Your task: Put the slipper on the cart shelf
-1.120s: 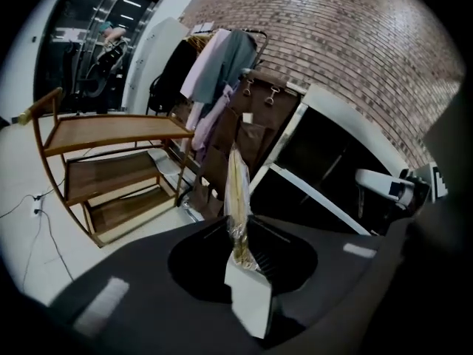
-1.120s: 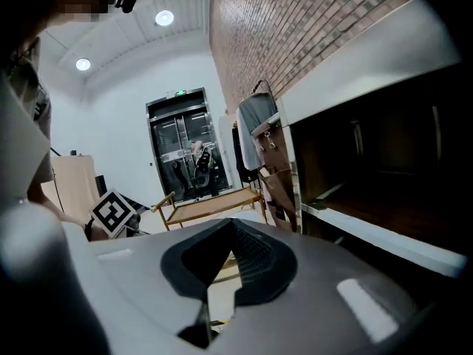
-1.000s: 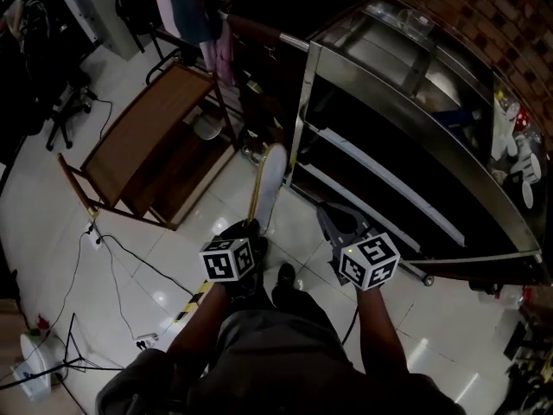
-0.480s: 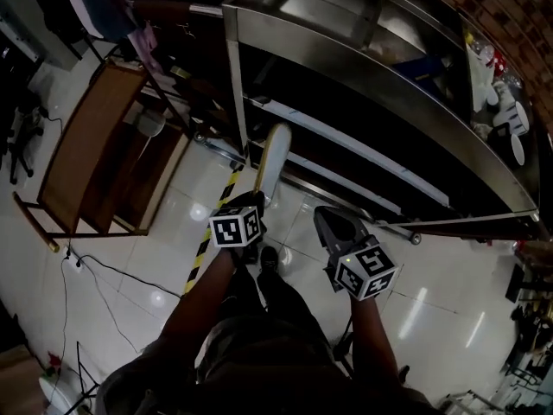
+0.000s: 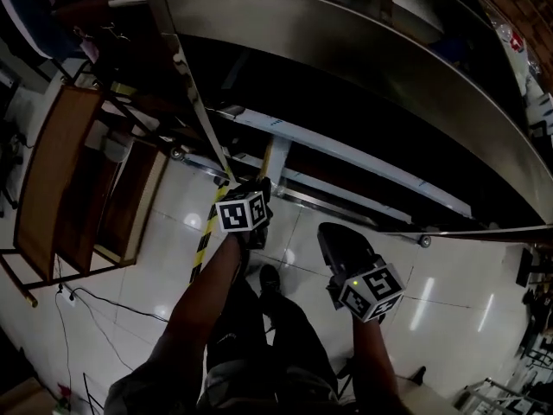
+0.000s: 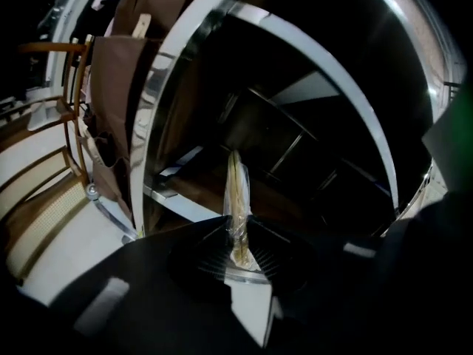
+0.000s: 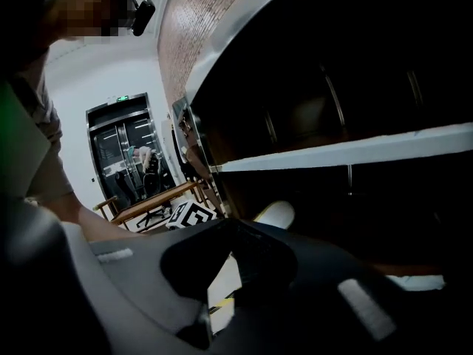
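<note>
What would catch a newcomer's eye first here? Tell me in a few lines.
The pale slipper stands on edge, pinched in the left gripper's jaws and pointing into the dark shelves of the steel cart, which fills the top of the head view. To the left, a wooden stand sits on the glossy white floor.

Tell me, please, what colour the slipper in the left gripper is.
Pale cream; the slipper shows best in the left gripper view.
</note>
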